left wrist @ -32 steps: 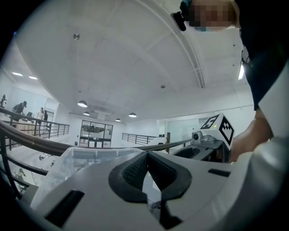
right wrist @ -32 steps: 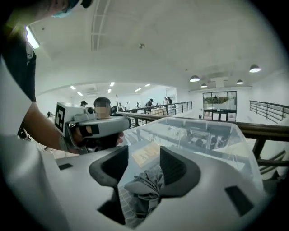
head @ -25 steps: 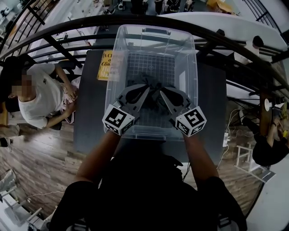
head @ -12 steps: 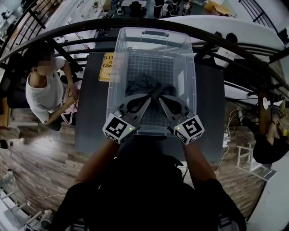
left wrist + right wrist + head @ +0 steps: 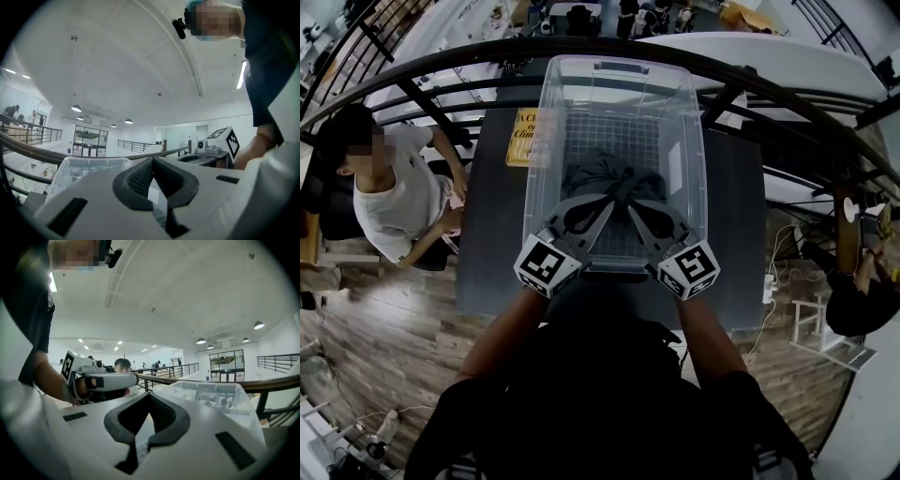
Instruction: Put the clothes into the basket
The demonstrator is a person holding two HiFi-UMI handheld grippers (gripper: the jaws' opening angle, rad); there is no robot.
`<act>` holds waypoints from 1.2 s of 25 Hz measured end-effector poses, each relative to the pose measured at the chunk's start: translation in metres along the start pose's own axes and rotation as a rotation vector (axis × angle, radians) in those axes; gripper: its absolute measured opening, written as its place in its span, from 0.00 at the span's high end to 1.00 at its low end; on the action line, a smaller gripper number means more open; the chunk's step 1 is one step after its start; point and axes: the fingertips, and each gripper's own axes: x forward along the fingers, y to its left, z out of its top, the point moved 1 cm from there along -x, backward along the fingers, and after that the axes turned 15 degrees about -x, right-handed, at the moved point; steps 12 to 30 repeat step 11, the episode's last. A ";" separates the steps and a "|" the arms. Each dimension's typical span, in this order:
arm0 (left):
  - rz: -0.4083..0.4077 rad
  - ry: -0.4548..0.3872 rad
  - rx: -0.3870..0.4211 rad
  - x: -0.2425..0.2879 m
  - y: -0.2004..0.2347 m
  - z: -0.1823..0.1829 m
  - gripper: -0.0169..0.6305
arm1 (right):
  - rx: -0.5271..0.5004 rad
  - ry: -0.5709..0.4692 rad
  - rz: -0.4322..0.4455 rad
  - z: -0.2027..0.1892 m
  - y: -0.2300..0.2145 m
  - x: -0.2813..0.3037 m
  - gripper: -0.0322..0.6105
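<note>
1. Two grippers reached into the basket side by side in the head view. Your left gripper [image 5: 612, 197] and your right gripper [image 5: 634, 199] angled inward until their tips all but met over the middle of the bin.
2. Both pairs of jaws were closed. Each gripper view showed the ribbed black pads pressed together to a point. From above, the dark grey garment [image 5: 605, 173] was bunched into a gather exactly where the two tips came together, so each pair of jaws was clamped on a fold of it.
3. That garment sat inside the basket [image 5: 698, 141], a clear plastic bin with a grid-patterned bottom. The cloth lay mostly beyond your tips, and bare grid showed between the two grippers on the near side.
4. You had the basket standing on a dark counter [image 5: 487, 253], with its near rim just ahead of your hands.
5. For writing, a yellow sign [image 5: 520, 139] lay on the counter at the basket's left, partly covered by the basket's side. Its black lettering began "A C" on one line and "Clim" on the next, and the rest could not be read.
6. Each gripper's cube [image 5: 547, 264] carried black-and-white square markers.
7. To your left, beside the counter, a seated person [image 5: 389, 202] in a white T-shirt leaned forward. A curved dark railing [image 5: 441, 66] arced across the far end of the basket.
</note>
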 end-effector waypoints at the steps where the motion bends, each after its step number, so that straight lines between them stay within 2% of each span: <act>1: -0.001 0.000 0.000 -0.001 0.000 0.000 0.97 | 0.000 0.001 -0.001 0.000 0.001 0.000 0.93; 6: -0.005 0.003 -0.006 -0.003 0.006 0.006 0.97 | 0.008 0.013 -0.005 0.003 0.002 0.007 0.93; 11: -0.009 -0.002 0.003 -0.006 -0.018 -0.002 0.97 | -0.001 0.006 -0.011 0.001 0.010 -0.016 0.93; 30: -0.009 -0.002 0.003 -0.006 -0.018 -0.002 0.97 | -0.001 0.006 -0.011 0.001 0.010 -0.016 0.93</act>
